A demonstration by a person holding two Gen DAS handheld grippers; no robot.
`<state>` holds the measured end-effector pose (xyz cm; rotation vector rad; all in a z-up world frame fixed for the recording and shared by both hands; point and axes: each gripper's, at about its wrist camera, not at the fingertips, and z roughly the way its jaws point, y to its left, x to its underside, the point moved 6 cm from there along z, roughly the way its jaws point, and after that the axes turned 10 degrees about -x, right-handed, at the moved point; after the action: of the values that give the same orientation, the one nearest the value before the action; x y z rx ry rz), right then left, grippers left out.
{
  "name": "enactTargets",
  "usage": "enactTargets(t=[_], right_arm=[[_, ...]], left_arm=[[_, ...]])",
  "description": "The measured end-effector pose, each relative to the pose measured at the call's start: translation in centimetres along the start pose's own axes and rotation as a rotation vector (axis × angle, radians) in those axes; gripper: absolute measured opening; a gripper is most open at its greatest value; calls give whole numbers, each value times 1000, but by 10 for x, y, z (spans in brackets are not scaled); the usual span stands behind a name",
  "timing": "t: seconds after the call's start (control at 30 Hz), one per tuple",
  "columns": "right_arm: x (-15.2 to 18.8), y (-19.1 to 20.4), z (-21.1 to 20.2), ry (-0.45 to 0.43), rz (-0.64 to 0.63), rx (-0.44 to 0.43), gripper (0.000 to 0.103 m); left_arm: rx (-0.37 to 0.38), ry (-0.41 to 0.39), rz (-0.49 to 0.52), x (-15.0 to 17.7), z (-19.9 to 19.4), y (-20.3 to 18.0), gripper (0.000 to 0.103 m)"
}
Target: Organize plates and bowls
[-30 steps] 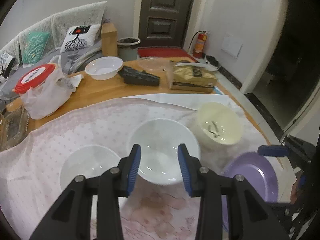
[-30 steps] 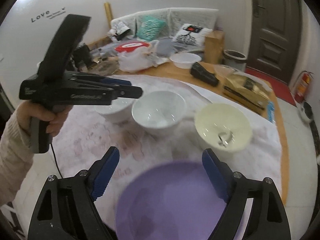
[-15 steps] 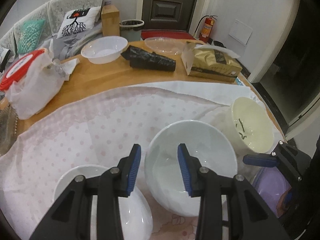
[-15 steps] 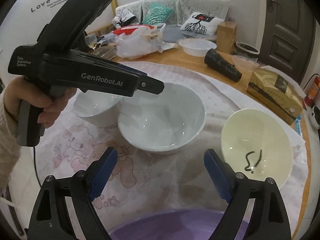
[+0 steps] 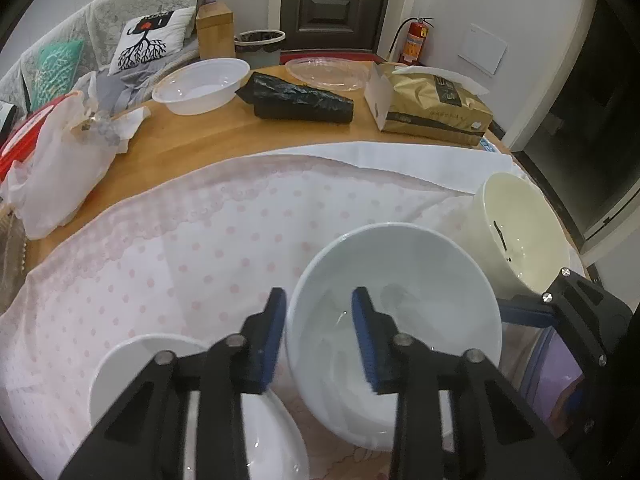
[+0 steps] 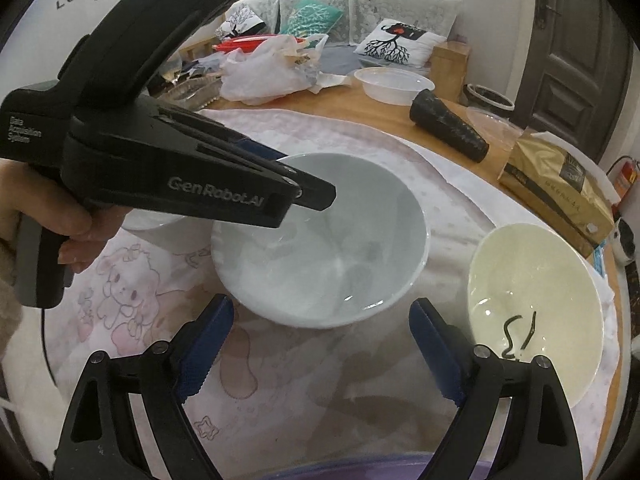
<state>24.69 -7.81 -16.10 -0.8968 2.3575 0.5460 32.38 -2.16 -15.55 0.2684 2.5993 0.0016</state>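
The table [image 5: 208, 148] has a pink cloth [image 5: 192, 248] over it, and the dishes are all apart on it, so sorting has barely begun. In the middle sits the big white bowl [image 6: 320, 236]. The cream bowl [image 6: 532, 300] is at the right, a purple plate [image 6: 360, 470] peeks in at the bottom, and a small white bowl [image 5: 132, 364] is at the lower left. The left gripper [image 5: 320, 336] has just been closing, one finger on each side of the big bowl's rim, not yet pinching. The right gripper [image 6: 320, 344] is wide apart and holds nothing. A gold box [image 5: 436, 108], a black roll [image 5: 300, 100] and a plastic bag [image 5: 56, 176] fill the top of the table, well clear.
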Motion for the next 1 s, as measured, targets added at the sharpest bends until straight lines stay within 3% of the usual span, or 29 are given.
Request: enactTargets(t=[0.13,0.3,0.77,1.0], right_arm=[[-3,1,4,-1,-8,5,87],[-7,-1,8,-2,-18,29,88],[-9,0,18,38,-56,88,91],[-12,5,9,-10,-45,71,90]], left_arm=[[-29,-3,24,0,2,-2,25],[-50,-1,24,0,4,2,15],[-61,10,58,0,4,1,15],[-65,2,43,3,-2,5,15]])
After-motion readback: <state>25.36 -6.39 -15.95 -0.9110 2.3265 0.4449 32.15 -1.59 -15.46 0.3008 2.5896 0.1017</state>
